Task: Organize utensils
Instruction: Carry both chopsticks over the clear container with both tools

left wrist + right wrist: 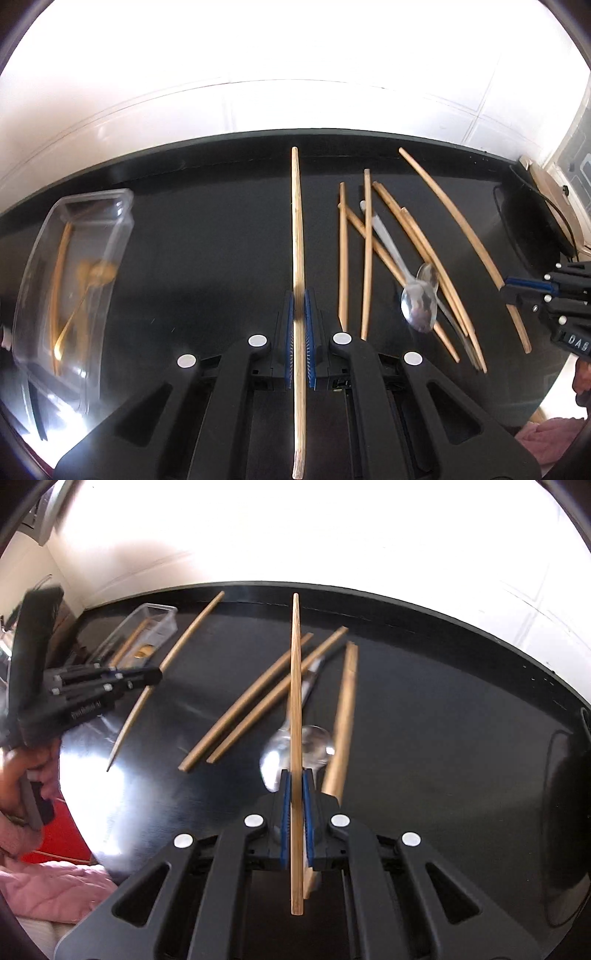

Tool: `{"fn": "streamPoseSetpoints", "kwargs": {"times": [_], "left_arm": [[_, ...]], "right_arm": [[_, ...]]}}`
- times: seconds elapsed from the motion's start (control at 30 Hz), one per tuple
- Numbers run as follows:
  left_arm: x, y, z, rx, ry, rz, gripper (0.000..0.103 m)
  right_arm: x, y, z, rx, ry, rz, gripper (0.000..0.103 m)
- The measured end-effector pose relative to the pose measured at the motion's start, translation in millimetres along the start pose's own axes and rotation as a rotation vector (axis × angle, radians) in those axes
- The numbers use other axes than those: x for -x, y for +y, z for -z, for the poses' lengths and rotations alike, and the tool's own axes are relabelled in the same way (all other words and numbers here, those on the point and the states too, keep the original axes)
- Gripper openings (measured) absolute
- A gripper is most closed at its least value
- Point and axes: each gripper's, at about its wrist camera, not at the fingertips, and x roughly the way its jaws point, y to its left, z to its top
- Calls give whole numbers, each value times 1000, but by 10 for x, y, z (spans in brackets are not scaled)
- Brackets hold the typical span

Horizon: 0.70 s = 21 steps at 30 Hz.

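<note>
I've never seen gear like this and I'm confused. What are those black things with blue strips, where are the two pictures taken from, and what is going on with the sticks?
No robot here: a person holds a pair of hand-operated tongs in each hand, each carrying a wide-angle camera looking along its fingers. One picture is from the left tongs, the other from the right tongs. Each pair is shut on one chopstick: left, right. On the black table lie more chopsticks, two metal spoons, and a clear box already holding some utensils.

Blown-out white glare fills the far wall, fisheye edges curve, and the clear container [74, 280] is motion-blurred.
</note>
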Motion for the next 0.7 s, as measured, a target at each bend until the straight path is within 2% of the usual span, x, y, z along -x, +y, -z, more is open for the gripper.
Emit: {"fn": "streamPoseSetpoints", "kwargs": {"times": [0.1, 0.23, 0.4, 0.5, 0.7], "left_arm": [[96, 167, 113, 11, 8, -13, 5], [273, 489, 146, 26, 13, -19, 5], [514, 918, 153, 8, -9, -76, 5], [669, 1192, 141, 32, -30, -95, 5], [749, 1785, 124, 72, -49, -88, 5]], "right_arm": [[36, 150, -96, -35, -1, -57, 7], [164, 492, -259, -46, -50, -53, 7], [244, 1087, -484, -99, -94, -111, 7], [181, 1450, -660, -152, -101, -169, 7], [-119, 2155, -857, -160, -78, -180, 7]]}}
